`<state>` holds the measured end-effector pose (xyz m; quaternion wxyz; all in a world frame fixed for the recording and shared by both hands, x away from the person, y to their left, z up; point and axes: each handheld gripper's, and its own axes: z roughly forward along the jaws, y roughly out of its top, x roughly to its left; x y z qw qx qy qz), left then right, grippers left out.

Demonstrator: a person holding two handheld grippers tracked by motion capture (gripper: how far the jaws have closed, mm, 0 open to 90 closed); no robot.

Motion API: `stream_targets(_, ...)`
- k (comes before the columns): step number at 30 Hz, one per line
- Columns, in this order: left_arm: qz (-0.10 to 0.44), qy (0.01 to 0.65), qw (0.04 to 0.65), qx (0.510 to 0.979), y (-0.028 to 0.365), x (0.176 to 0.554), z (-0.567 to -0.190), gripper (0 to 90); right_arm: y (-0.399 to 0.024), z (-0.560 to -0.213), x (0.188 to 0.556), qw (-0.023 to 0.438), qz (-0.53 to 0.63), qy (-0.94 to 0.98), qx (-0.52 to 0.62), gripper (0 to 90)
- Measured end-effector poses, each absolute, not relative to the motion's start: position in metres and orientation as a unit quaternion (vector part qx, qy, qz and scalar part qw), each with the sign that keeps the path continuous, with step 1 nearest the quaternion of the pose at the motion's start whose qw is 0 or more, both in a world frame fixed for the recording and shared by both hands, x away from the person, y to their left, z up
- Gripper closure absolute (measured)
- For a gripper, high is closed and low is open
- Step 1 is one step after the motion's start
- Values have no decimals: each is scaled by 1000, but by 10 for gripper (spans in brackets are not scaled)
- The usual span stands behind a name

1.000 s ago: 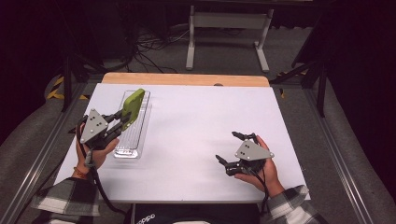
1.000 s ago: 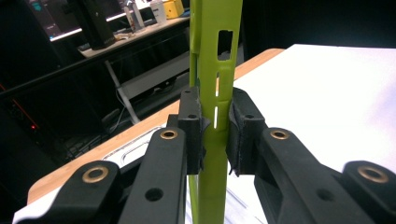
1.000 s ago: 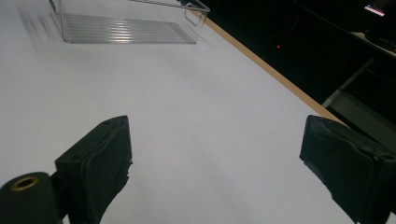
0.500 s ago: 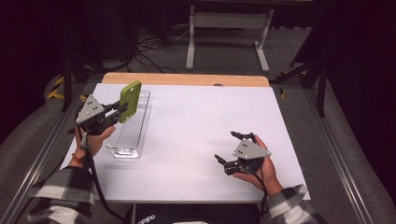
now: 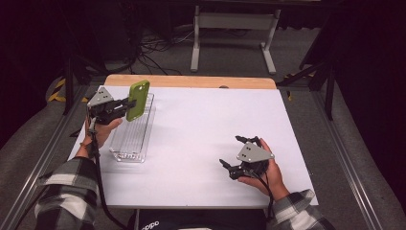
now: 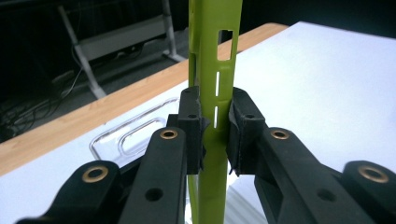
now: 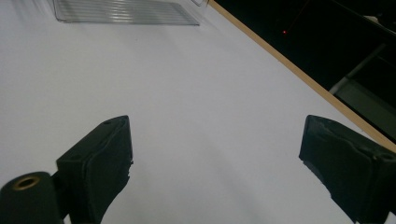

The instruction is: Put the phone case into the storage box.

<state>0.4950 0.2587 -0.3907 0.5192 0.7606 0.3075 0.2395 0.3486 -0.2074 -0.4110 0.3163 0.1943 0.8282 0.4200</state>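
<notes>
A lime-green phone case (image 5: 139, 99) stands upright on edge, held above the far end of a clear plastic tray (image 5: 129, 141). My left gripper (image 5: 128, 106) is shut on it from the left. In the left gripper view both pads pinch the case (image 6: 212, 70) at its thin side, just below the camera cut-out, with the tray (image 6: 126, 135) underneath. My right gripper (image 5: 231, 151) rests low over the white table at the front right, open. In the right gripper view its jaws (image 7: 215, 158) stand wide apart with only bare table between them.
The white table top (image 5: 201, 124) has a wooden strip (image 5: 191, 81) along its far edge. The ribbed tray (image 7: 121, 11) lies along the left side. Cables and a metal stand (image 5: 230, 28) sit on the dark floor behind the table.
My left hand carried the green case away from the person, towards the far end of the tray, and the case now stands more upright. The right hand stayed put.
</notes>
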Motion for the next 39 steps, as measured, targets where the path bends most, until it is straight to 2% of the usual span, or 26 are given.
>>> stream_targets(14,225,317,479,787,255,521,-410,781,-204,-415,350,311,407,838,190,103)
stream_targets(22,210,321,489,783,262,526,-412,781,-203,-418,351,309,397,843,188,103)
stream_targets(39,254,363,424,790,265,547,-419,776,-202,-419,350,318,376,852,178,103)
